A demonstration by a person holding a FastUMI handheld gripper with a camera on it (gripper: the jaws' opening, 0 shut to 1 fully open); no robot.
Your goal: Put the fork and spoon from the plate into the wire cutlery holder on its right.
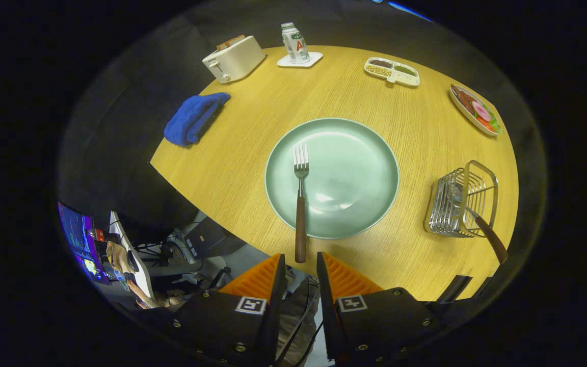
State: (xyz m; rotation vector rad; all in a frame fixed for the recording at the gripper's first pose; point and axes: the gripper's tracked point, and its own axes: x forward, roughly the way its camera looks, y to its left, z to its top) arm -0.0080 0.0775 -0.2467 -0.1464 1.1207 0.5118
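Observation:
A pale green plate (pixel 354 153) lies in the middle of the round wooden table (pixel 252 148). A fork (pixel 300 204) with a brown wooden handle rests on the plate's left part, tines pointing away and handle sticking out over the near rim. Right of the plate stands the wire cutlery holder (pixel 459 201) with the spoon (pixel 482 224) in it, its brown handle leaning out toward me. My gripper (pixel 301 265) hovers above the table's near edge, open, with nothing between its fingers. The fork handle's end lies just ahead of the gap between them.
At the table's far side stand a white toaster (pixel 233 58), a small bottle (pixel 295 43) on a white coaster, a divided snack tray (pixel 392 71) and a dish of food (pixel 476 109). A blue cloth (pixel 194 118) lies at the left edge. Below left sits a person at a monitor (pixel 82 242).

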